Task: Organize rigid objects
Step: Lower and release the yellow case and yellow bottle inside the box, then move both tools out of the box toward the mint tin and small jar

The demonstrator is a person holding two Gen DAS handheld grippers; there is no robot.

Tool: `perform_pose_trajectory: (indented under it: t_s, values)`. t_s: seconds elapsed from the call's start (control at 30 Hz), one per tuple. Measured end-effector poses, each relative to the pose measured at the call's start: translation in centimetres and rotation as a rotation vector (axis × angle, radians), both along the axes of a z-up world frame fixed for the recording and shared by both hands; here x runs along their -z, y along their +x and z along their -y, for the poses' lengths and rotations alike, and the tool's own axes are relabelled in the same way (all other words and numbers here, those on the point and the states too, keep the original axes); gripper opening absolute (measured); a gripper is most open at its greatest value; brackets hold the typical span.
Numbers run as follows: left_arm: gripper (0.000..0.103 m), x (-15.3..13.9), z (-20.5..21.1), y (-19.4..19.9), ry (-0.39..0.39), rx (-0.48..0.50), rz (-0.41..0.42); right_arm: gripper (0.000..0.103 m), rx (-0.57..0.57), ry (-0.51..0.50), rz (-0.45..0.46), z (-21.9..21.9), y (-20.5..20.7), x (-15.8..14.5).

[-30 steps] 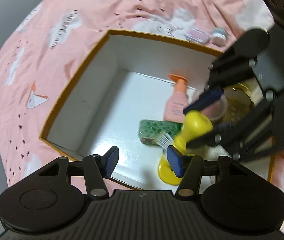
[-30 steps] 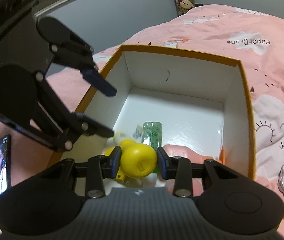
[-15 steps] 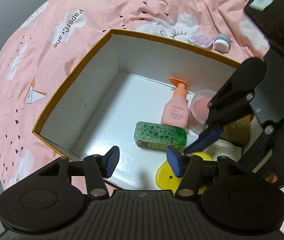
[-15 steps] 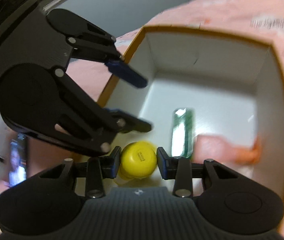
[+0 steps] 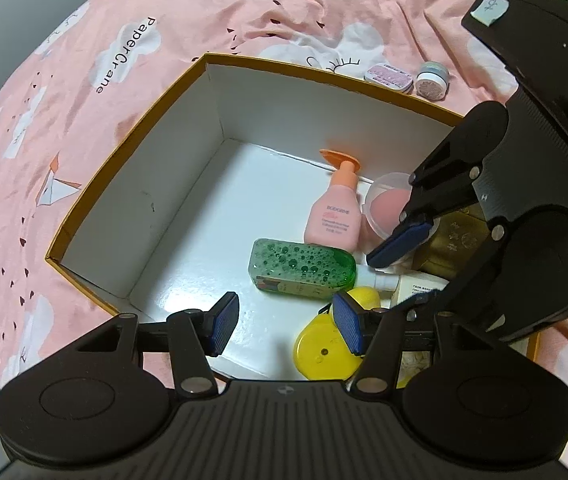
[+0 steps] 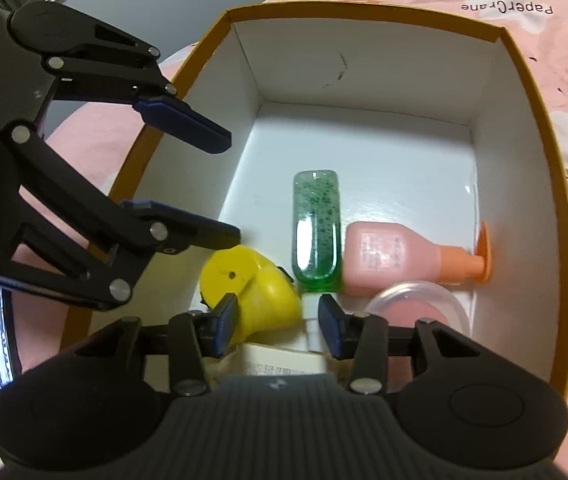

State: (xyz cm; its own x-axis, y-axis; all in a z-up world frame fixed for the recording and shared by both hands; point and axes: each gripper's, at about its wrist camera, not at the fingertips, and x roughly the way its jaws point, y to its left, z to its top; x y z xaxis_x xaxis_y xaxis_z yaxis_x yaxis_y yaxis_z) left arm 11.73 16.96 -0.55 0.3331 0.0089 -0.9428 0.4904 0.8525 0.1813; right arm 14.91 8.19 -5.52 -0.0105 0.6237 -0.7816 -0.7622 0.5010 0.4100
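**Yellow toy down in the box, right jaws parting**

Your right gripper (image 6: 278,322) has just been opening: a second ago its pads clamped the yellow toy (image 6: 252,286), and now the toy lies on its side on the floor of the box (image 6: 515,56), its flat base turned up and left. It sits between the pads, but the right pad stands clear of it; whether the left pad touches it you cannot tell.

Your left gripper (image 5: 284,324) hangs over the near edge of the box, jaws half spread with nothing between them. In the right wrist view its fingers (image 6: 188,120) reach in from the left, just above the toy.

Just right of the toy lies the green bottle (image 5: 301,266), then the pink pump bottle (image 5: 335,220), both flat. A clear round case (image 5: 383,204) and a white carton (image 5: 415,284) crowd the near right corner. Outside, on the pink bedspread (image 5: 164,20), sit a small tin (image 5: 389,76) and a jar (image 5: 431,80).
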Motion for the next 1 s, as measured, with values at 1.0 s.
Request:
perform_pose_trajectory:
  t_s: [1.0]
  values:
    - [0.064, -3.0, 6.2, 0.6, -0.134, 0.092, 0.101, 0.062, 0.293, 0.111, 0.212, 12.6, 3.8, -6.0]
